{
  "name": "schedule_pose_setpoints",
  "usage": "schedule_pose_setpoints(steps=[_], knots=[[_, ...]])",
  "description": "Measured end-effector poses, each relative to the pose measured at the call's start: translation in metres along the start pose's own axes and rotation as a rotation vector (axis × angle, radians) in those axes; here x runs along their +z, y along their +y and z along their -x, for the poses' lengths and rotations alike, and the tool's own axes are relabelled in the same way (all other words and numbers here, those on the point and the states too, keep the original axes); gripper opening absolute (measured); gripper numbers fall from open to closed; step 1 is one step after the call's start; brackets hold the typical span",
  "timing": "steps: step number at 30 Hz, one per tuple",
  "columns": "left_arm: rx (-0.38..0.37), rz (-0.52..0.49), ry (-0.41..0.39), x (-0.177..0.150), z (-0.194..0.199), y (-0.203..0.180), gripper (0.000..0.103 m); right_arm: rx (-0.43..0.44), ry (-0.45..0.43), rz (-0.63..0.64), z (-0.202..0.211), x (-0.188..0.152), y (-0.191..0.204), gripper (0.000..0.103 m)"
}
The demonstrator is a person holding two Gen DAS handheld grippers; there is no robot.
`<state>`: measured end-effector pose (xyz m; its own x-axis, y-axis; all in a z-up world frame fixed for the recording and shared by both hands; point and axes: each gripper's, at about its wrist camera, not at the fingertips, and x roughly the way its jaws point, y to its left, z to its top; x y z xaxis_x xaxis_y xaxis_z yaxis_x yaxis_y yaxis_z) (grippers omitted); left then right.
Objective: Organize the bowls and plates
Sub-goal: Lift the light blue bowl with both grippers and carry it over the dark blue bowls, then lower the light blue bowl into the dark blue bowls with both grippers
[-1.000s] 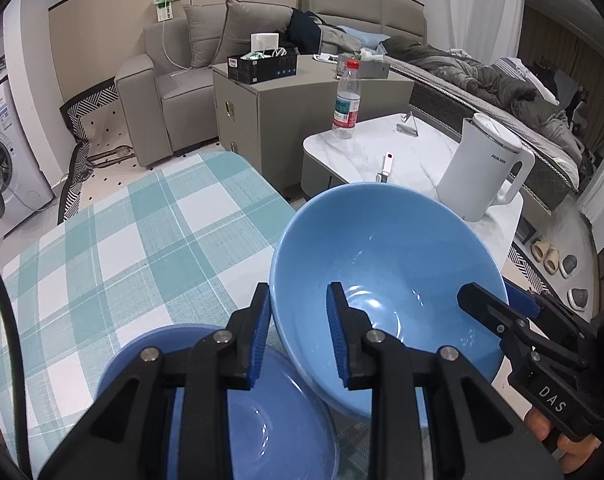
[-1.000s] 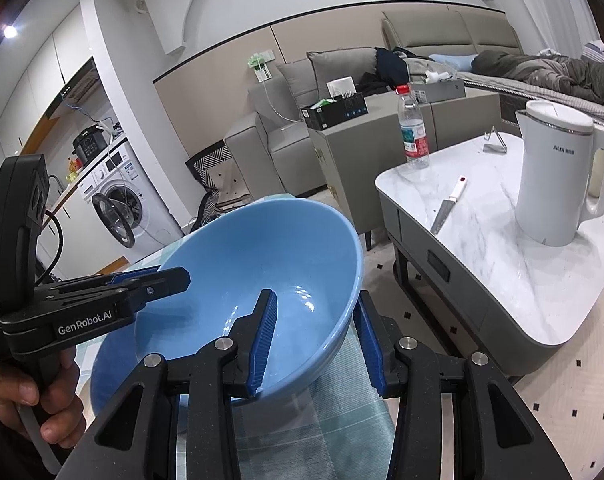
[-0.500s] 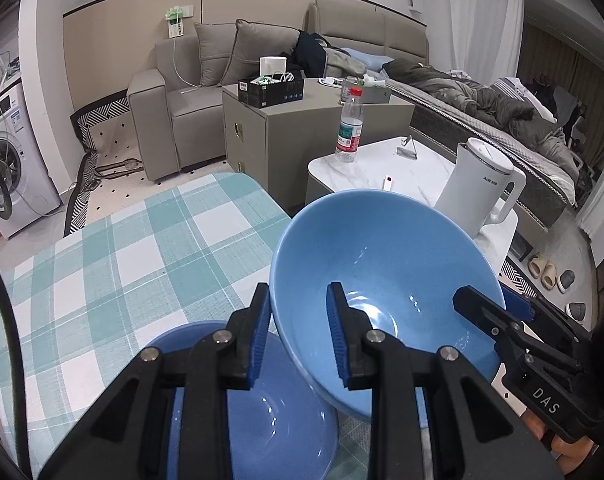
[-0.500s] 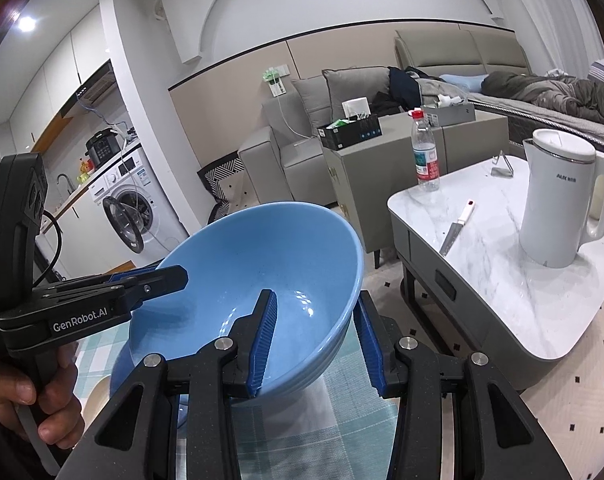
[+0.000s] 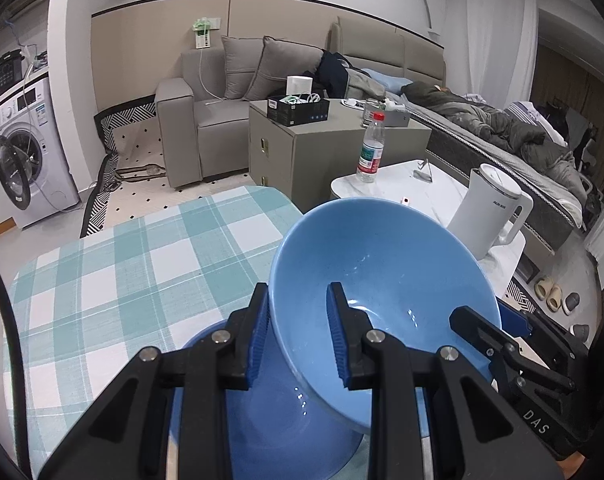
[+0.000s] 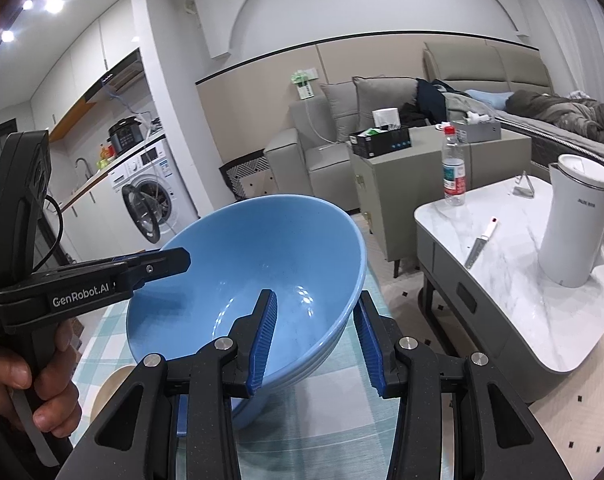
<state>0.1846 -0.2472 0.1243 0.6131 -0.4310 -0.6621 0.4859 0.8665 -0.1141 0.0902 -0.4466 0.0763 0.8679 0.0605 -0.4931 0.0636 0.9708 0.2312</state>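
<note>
The left gripper (image 5: 297,334) is closed on the near-left rim of a large light-blue ceramic bowl (image 5: 382,280): one blue-padded finger lies outside the wall, the other inside. The right gripper (image 6: 314,336) grips the opposite rim of the same bowl (image 6: 253,264) in like fashion, one pad inside, one outside. In the right wrist view the left gripper's tip (image 6: 169,262) meets the bowl's left rim, with the person's left hand (image 6: 41,380) wrapped round its handle.

The bowl is held tilted, its opening facing both cameras. Directly beneath it sits a second, darker blue glossy bowl (image 5: 269,412), resting on the desk covered by a teal-and-white checked cloth (image 5: 113,272). Whether the two bowls touch cannot be determined. In the right wrist view a pale round object (image 6: 109,388) shows partly at the lower left; its nature is unclear.

To the right, a white marble-topped low table (image 6: 514,280) carries a white electric kettle (image 6: 578,224), a knife (image 6: 480,244) and a clear plastic water bottle with red cap (image 6: 453,168). Farther off stand a grey cabinet (image 5: 314,152), a grey sofa (image 5: 221,104) and, at far left, a white front-loading washing machine (image 5: 17,160).
</note>
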Motion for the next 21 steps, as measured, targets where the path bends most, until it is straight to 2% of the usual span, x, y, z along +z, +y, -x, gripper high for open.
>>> schedule_pose_setpoints(steps=[21], knots=[[0.043,0.068,-0.009,-0.028,0.022,0.038,0.026,0.067,0.041,0.084,-0.013,-0.008,0.039,0.042]])
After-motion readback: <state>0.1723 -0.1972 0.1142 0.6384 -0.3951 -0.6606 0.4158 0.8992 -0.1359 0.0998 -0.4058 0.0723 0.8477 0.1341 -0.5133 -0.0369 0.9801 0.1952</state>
